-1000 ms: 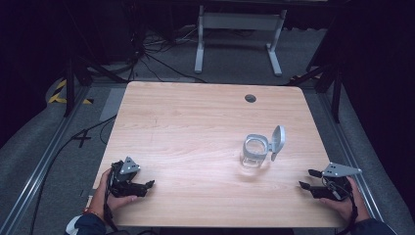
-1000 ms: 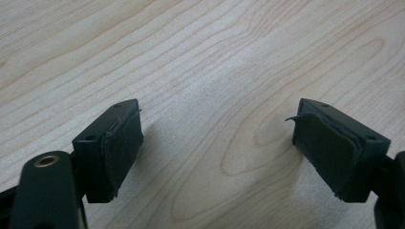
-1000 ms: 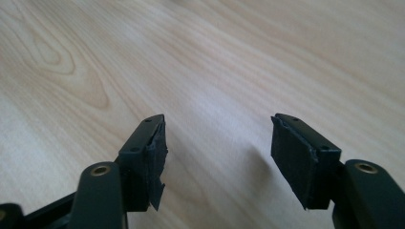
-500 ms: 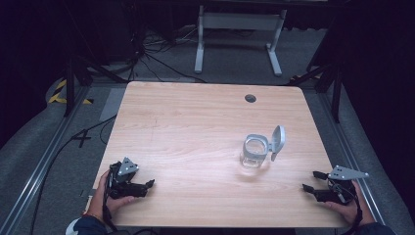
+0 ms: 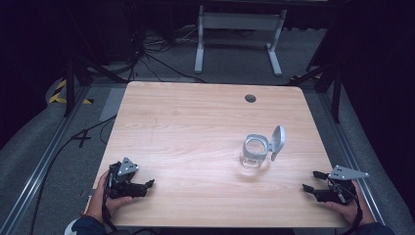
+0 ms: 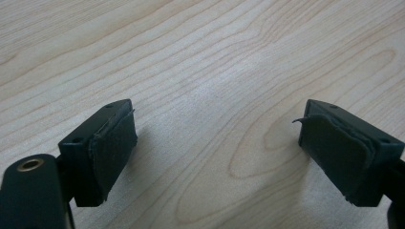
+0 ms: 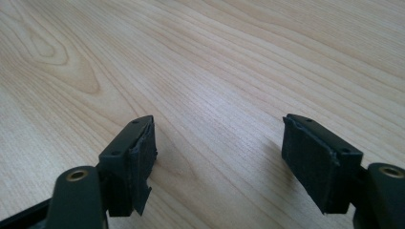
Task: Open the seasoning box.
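A clear glass jar [image 5: 255, 155] stands upright right of the table's middle, its grey hinged lid [image 5: 277, 141] flipped up and open. My left gripper [image 5: 147, 186] rests low at the near left of the table, held by a hand, its jaws wide apart and empty; the left gripper view has its pads [image 6: 113, 143] over bare wood. My right gripper [image 5: 311, 180] lies near the front right corner, also open and empty, well short of the jar; the right gripper view shows its pads [image 7: 143, 152] above wood grain.
The wooden table [image 5: 195, 122] has a round cable hole [image 5: 250, 98] at its far edge. A grey metal stand [image 5: 237, 29] and cables lie on the floor beyond. Rails run along both sides of the table.
The right gripper has drifted slightly toward the near right corner. The left gripper and the jar have stayed put.
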Available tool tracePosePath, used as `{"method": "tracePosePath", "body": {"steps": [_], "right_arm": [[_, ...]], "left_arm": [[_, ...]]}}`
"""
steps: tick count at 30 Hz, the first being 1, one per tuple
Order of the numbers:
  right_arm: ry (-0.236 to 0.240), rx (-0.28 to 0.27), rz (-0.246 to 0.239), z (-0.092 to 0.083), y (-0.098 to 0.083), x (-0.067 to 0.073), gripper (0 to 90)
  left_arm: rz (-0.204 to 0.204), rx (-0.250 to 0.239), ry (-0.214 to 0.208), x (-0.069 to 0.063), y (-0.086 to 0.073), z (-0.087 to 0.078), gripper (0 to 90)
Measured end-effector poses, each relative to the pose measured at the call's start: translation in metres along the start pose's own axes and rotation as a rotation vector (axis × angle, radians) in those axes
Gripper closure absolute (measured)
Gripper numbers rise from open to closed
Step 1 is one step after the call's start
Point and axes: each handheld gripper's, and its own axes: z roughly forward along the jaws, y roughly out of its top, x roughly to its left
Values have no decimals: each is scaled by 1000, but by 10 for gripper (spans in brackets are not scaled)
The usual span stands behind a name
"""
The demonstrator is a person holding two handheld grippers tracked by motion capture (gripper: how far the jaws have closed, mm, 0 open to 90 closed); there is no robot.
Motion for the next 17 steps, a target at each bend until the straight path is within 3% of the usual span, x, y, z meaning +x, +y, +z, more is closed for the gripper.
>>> {"method": "tracePosePath", "body": {"steps": [5,7,14,17], "right_arm": [[0,0,-1,0,0,0,275],[0,0,-1,0,0,0,275],[2,0,-1,0,0,0,275],[5,0,-2,1,0,-1,275]], "left_arm": [[-1,0,-1,0,0,0,129],[18,-5,4,2,0,0,132],[-6,-1,5,1,0,0,131],[14,0,7,3,1,1,132]]}}
